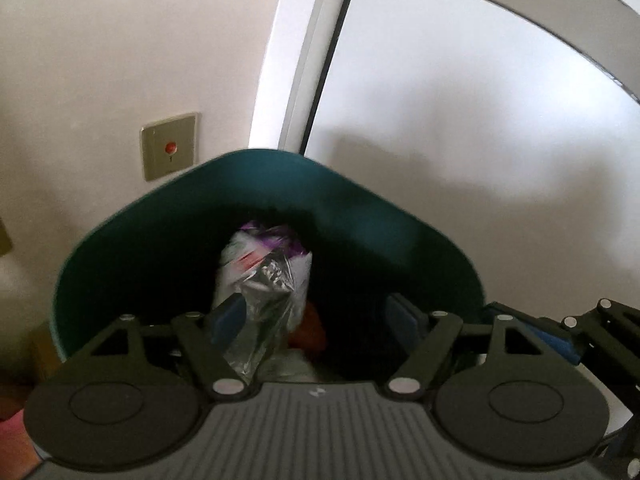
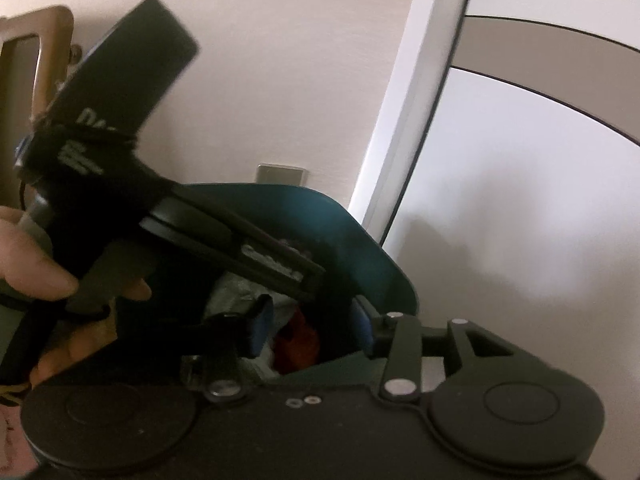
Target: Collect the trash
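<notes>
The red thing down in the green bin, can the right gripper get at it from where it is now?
Probably yes. The right gripper has its jaws open over the green bin, with the red thing showing between them; the left gripper crowds in alongside.

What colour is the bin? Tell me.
Dark teal green; the bin shows best in the left wrist view.

You are holding the left gripper [image 1: 312,316] over the open bin [image 1: 132,240], its fingers reaching down inside the rim. A crumpled plastic bag [image 1: 264,280] is lying in the bin between those fingers, nearer the left one, with more trash [image 1: 308,332] sitting beneath it. The right gripper [image 2: 312,328] is hanging just to the right, at the bin's near edge. A wall plate [image 1: 170,146] is sitting on the wall behind the bin to the left, and a door frame [image 1: 304,52] is rising behind it to the right.
</notes>
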The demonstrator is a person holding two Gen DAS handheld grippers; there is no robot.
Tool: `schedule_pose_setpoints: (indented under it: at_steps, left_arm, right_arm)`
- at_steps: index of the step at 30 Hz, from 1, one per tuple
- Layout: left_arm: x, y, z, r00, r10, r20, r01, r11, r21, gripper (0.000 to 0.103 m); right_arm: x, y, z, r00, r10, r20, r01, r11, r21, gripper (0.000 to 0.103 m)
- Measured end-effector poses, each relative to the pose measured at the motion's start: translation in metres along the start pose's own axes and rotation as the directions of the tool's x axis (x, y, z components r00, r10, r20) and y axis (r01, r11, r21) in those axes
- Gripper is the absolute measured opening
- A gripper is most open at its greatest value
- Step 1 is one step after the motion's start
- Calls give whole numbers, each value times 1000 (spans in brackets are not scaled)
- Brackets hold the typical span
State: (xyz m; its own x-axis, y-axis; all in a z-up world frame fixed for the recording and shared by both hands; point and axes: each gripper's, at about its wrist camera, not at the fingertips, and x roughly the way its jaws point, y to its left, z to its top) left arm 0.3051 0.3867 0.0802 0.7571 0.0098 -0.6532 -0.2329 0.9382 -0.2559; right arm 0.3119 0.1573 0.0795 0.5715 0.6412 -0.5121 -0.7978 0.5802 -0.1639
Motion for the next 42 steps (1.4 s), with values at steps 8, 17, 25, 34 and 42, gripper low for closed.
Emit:
schedule_pose_setpoints:
  at_steps: [8,17,25,34,42]
  left_arm:
    - [-44,-9,-15,998,20,65,-22,999,25,79]
    - [-112,-19,-34,985,36,169,-52,995,89,81]
    - [-172,-33,-64,952,92,292,-137,981,138,90]
    - [-222,-37,-106,917,85,391,-143,982,121,103]
    - [-250,-47,-144,888,131,440,-209,969,135,103]
  right_arm:
    - [-38,-7,-4,998,-18,53,15,998,64,47]
    - [-101,-15,-10,990,-2,142,-28,977,210,53]
    - [-152,-4,-17,970,34,240,-97,961,258,55]
    - [-206,17,-37,954,55,294,-131,961,244,55]
    - [-232,34,-57,950,67,305,-141,964,227,56]
